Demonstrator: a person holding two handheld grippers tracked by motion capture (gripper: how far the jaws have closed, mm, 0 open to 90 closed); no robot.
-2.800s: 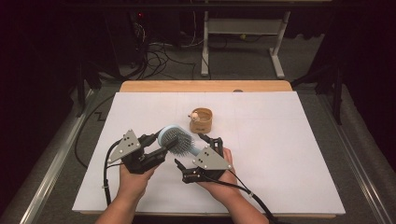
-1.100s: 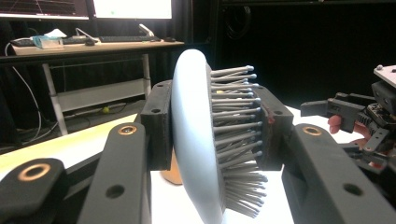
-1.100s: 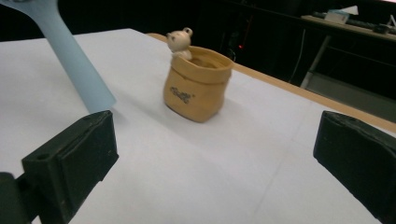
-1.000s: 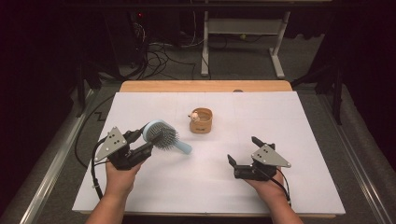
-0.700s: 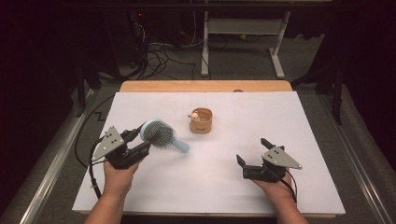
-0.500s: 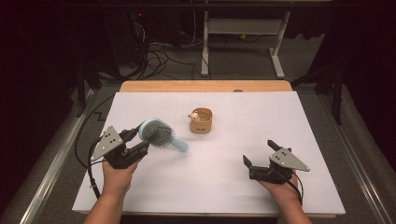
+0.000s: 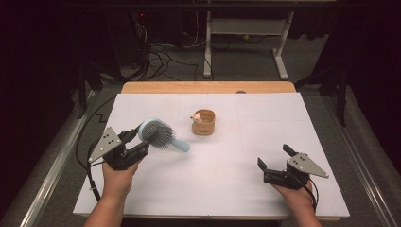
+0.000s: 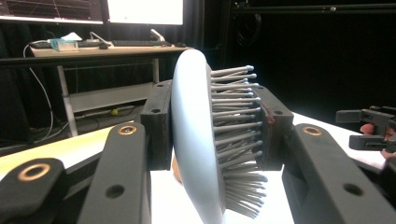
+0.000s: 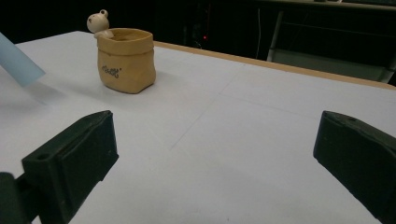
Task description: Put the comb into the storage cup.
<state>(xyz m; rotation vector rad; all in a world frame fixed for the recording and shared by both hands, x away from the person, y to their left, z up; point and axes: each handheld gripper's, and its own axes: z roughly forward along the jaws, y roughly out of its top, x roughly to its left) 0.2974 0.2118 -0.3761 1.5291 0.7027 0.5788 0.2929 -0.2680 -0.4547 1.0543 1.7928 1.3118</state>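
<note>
We are pinching the blue hairbrush (image 7: 156, 135) by its head between the left gripper's (image 7: 135, 144) jaws, handle jutting past them toward the small pot (image 7: 204, 123), seemingly to stand it inside. Our right gripper (image 7: 274, 165) is waiting beside, jaws spread, nothing between them.

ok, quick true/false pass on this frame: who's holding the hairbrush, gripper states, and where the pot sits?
1. The left gripper is shut on the hairbrush. True.
2. The right gripper holds the hairbrush handle. False: its jaws stand open with nothing between them.
3. The hairbrush lies flat on the table. False: it is held clear of the surface.
4. The small tan pot stands upright, apart from both grippers. True.
5. A small figure sits at the pot's rim. True.
</note>
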